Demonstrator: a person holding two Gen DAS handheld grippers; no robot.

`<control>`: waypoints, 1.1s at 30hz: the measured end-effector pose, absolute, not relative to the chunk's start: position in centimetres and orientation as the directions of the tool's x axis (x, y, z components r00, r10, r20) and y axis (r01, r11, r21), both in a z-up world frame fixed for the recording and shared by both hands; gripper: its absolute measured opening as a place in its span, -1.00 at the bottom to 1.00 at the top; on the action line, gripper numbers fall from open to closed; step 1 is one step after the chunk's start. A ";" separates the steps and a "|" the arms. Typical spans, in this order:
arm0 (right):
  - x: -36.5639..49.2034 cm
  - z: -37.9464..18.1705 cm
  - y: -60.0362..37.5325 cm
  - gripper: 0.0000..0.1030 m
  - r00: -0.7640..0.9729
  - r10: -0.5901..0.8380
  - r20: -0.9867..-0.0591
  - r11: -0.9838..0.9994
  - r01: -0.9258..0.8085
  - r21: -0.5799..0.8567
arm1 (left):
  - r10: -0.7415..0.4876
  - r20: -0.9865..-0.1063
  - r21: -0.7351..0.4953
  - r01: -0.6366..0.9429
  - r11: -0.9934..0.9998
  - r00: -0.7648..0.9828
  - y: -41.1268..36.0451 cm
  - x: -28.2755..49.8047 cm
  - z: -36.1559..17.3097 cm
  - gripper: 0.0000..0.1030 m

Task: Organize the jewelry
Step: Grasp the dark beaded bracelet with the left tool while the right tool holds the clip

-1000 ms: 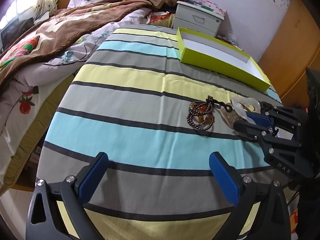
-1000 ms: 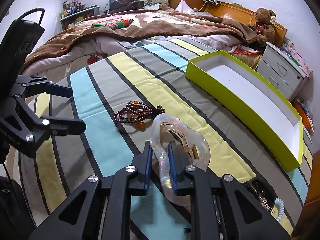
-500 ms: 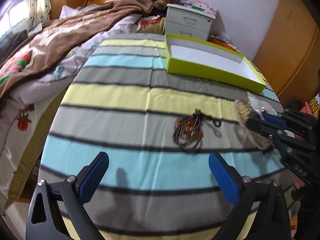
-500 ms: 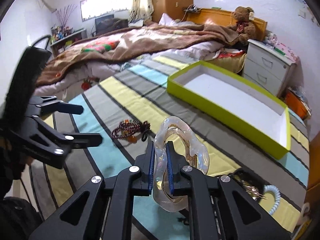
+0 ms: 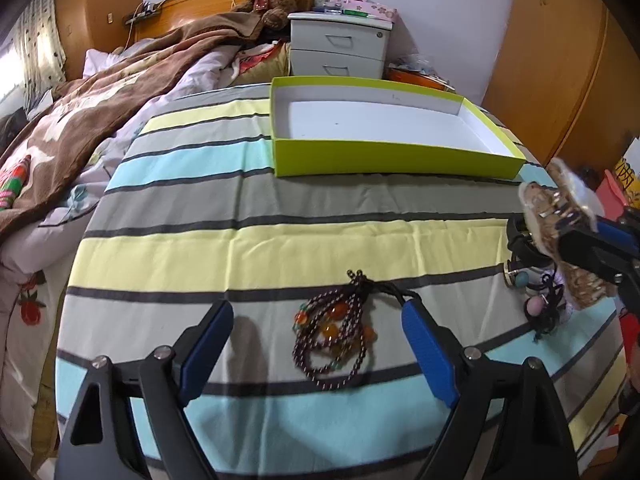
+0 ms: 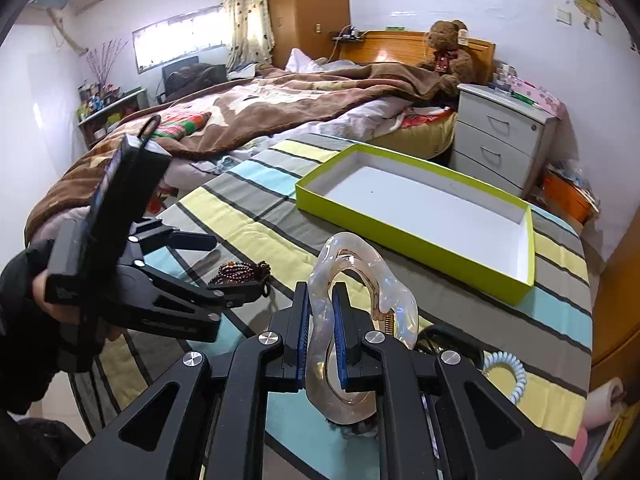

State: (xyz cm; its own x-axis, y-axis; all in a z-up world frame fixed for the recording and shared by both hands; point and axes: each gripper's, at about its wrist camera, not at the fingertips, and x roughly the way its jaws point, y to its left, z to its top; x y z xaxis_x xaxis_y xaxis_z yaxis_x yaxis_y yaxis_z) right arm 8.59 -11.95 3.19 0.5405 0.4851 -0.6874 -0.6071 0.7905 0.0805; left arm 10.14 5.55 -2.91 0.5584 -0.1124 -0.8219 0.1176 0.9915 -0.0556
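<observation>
1. The bead necklace [image 5: 334,334] lies bunched on the striped cloth [image 5: 280,248], directly ahead of my left gripper [image 5: 318,344] and between its two blue pads.
2. Its long axis runs away from me, knotted cord end farthest, so the pads stand on either side of its narrow width.
3. My left jaws are closing with the beads between them; the pads are not touching them yet.
4. My right gripper [image 6: 322,344] is pinched tight on a translucent hair claw clip [image 6: 360,280], held up off the cloth.
5. The green box [image 5: 384,156] sits empty, well beyond the necklace at the far edge.
6. The left hand is the nearer one to the beads; I judge it needs only to drop and finish closing.
</observation>
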 end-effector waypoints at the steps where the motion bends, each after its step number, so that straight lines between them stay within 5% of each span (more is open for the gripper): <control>1: 8.5 3.2 -12.2 -0.78 0.543 0.485 -0.685 0.794 -0.602 0.085 | -0.107 -0.823 -0.046 0.124 0.991 0.558 5.3 10.3 -3.0 0.70; 15: 8.7 3.3 -12.8 -0.78 0.557 0.481 -0.677 0.808 -0.581 0.097 | -0.065 -0.822 0.008 0.125 0.992 0.565 4.1 11.6 -3.3 0.35; 23: 8.7 3.2 -13.0 -0.78 0.556 0.480 -0.678 0.812 -0.573 0.105 | -0.054 -0.817 0.011 0.109 0.994 0.574 4.6 11.7 -3.2 -0.10; 27: 8.8 3.2 -13.1 -0.78 0.560 0.478 -0.677 0.816 -0.568 0.107 | -0.043 -0.815 0.017 0.099 0.995 0.578 4.9 11.8 -3.1 -0.50; 33: 8.8 3.0 -13.3 -0.78 0.564 0.472 -0.677 0.822 -0.559 0.107 | -0.040 -0.809 0.009 0.081 0.997 0.586 5.3 11.6 -3.0 -0.63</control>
State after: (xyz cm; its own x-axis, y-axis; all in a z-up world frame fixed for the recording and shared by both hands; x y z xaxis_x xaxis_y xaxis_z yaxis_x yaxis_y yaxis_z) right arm 8.83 -13.28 3.00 0.5643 0.4722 -0.6772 -0.5593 0.8220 0.1071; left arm 11.63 5.28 -2.97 0.5859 -0.0399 -0.8094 0.0808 0.9967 0.0093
